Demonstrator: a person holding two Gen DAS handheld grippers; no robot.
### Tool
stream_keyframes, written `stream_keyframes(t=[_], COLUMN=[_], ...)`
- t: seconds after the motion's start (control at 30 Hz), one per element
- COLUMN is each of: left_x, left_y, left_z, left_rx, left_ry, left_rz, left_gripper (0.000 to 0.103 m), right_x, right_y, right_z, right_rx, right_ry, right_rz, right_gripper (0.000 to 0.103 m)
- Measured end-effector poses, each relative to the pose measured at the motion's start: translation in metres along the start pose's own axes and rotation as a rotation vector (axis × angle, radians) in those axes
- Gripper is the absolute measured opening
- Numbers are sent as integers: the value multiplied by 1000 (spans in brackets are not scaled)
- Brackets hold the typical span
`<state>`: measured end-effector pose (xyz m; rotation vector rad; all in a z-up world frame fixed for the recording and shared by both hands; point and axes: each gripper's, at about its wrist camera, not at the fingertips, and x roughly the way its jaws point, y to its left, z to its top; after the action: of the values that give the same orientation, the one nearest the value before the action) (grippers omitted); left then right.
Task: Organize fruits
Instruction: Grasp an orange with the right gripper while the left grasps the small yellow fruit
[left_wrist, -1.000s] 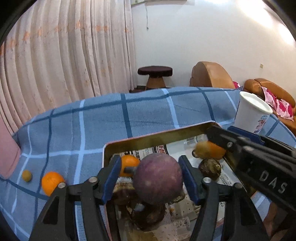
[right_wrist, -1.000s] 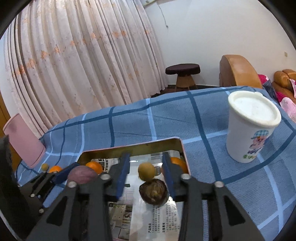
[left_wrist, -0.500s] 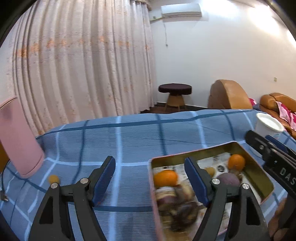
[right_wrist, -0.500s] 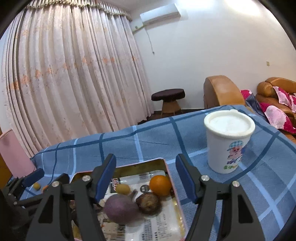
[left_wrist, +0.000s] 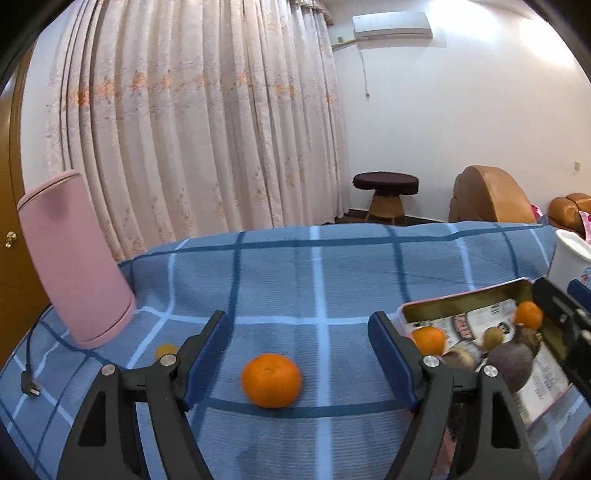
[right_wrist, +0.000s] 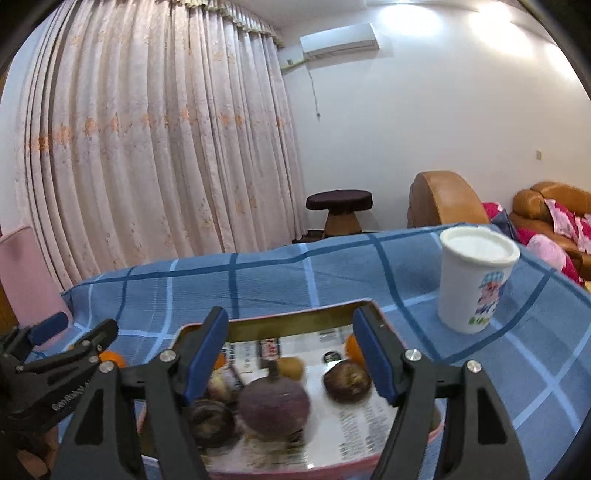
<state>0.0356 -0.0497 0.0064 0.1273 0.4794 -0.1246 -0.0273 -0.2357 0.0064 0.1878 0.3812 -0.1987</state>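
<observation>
My left gripper (left_wrist: 299, 358), jaws spread, framed the loose orange (left_wrist: 270, 379); best to centre, then close gently. Right gripper (right_wrist: 291, 350) hung spread, empty, over tray (right_wrist: 295, 319).

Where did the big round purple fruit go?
The big round purple fruit lies in the metal tray, near its front, between the open right gripper's fingers in the right wrist view, left of a brown wrinkled fruit.

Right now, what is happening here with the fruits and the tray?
A person is sorting fruit into a tray on a blue checked cloth. The left tongs are open and aimed at a loose orange on the cloth. The right tongs hang open over the tray, above a purple fruit. Neither holds anything.
</observation>
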Motion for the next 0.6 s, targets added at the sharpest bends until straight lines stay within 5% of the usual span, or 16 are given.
stream_keyframes(t=[0.6], left_x=[18], left_y=[77], left_z=[-8], left_rx=[-87], left_ry=[51], left_rz=[59], left_gripper=[78], right_x=[5], right_y=[92], right_z=[-19], right_rx=[-82], right_ry=[64], right_rz=[110], right_gripper=[73])
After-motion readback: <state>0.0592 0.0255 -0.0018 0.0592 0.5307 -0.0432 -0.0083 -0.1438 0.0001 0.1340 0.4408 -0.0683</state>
